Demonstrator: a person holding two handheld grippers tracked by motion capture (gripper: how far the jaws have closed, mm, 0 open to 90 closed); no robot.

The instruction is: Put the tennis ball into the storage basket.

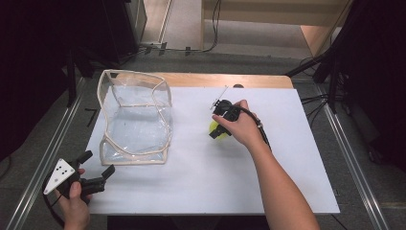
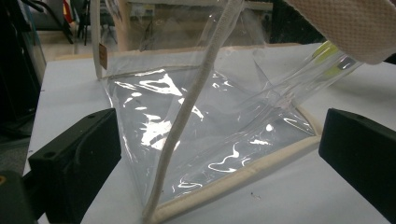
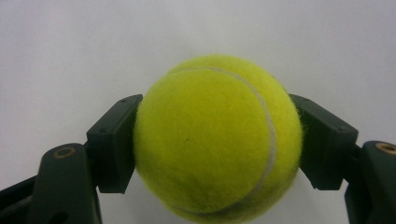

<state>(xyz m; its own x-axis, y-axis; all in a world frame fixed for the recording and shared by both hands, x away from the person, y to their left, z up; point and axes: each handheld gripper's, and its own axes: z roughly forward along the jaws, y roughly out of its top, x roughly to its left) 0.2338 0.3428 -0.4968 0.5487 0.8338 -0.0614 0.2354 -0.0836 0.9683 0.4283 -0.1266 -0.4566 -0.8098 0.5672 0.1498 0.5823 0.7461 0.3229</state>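
Right gripper (image 1: 216,128): centre of the high view, clamped on the tennis ball (image 3: 217,140), 1 jaw on each side.
Tennis ball: yellow-green, pinched just above the white worktop (image 1: 287,158), right of the clear bag (image 1: 135,117).
Left gripper (image 1: 101,168): lower left of the high view, jaws apart, holding nothing, pointed at the bag's near corner.
Clear bag: left-centre of the worktop, cream-trimmed, mouth upward, walls sagging.
Step in hand: ball grasped, likely about to be carried to the bag.
Next move: lift and shift left over the opening; left gripper probably needed to steady the limp rim (image 2: 191,107).
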